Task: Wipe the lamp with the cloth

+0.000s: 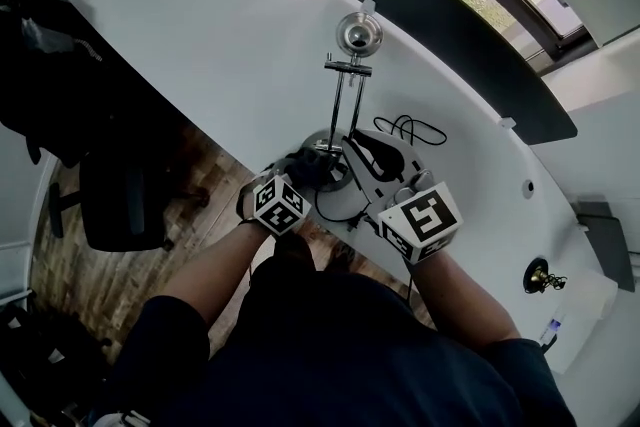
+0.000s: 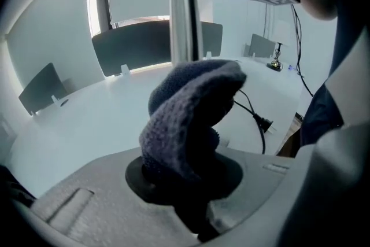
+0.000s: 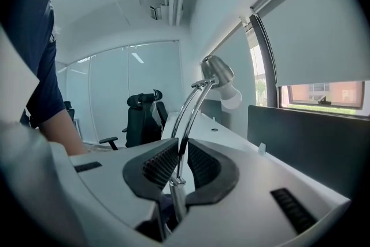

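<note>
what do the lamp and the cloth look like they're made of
Silver desk lamp: looks like polished chromed metal; head and twin rods show bright reflections. Dark blue cloth: soft matte fabric, perhaps fleece or microfibre, with fuzzy nap.

No words, brands or numbers can be read anywhere. The cube on the left gripper and the cube on the right gripper show only black and white square shapes, not letters.
</note>
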The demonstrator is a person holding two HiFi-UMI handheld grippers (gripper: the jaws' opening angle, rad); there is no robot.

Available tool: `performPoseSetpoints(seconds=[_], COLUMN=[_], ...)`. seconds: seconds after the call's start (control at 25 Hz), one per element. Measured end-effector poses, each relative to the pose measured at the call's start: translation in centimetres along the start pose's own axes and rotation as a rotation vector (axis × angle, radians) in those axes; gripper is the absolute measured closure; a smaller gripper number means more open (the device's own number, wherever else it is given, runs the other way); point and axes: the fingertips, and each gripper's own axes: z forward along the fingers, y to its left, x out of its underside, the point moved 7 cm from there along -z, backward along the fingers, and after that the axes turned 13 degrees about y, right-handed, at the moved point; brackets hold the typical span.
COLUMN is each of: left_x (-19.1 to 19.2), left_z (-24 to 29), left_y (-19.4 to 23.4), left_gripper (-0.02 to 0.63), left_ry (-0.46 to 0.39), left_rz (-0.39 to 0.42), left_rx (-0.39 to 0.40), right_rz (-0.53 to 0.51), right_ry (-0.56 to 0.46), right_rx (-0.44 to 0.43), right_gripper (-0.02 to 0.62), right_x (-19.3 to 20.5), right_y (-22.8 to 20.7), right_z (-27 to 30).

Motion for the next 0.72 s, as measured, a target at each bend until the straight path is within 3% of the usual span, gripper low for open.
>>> performPoseSetpoints(seconds=[0.36, 0.72], left_x=[-2.1, -2.9], left_z=[-1.5, -8.3], left_y=[4.0, 2.3], left_gripper=[0.537, 0.537], left_ry=[-0.055, -0.216], left_rz=[0.026, -0.105], left_rx=[-0.038, 0.009], right_rz=[0.04, 0.128], right_ry=[-0.03, -0.047], right_rx=[0.056, 0.08], right_gripper=[0.551, 0.551], right_x=[0.6, 2.8], right_y=[-0.1, 1.1], right_z=[-3.7, -8.8])
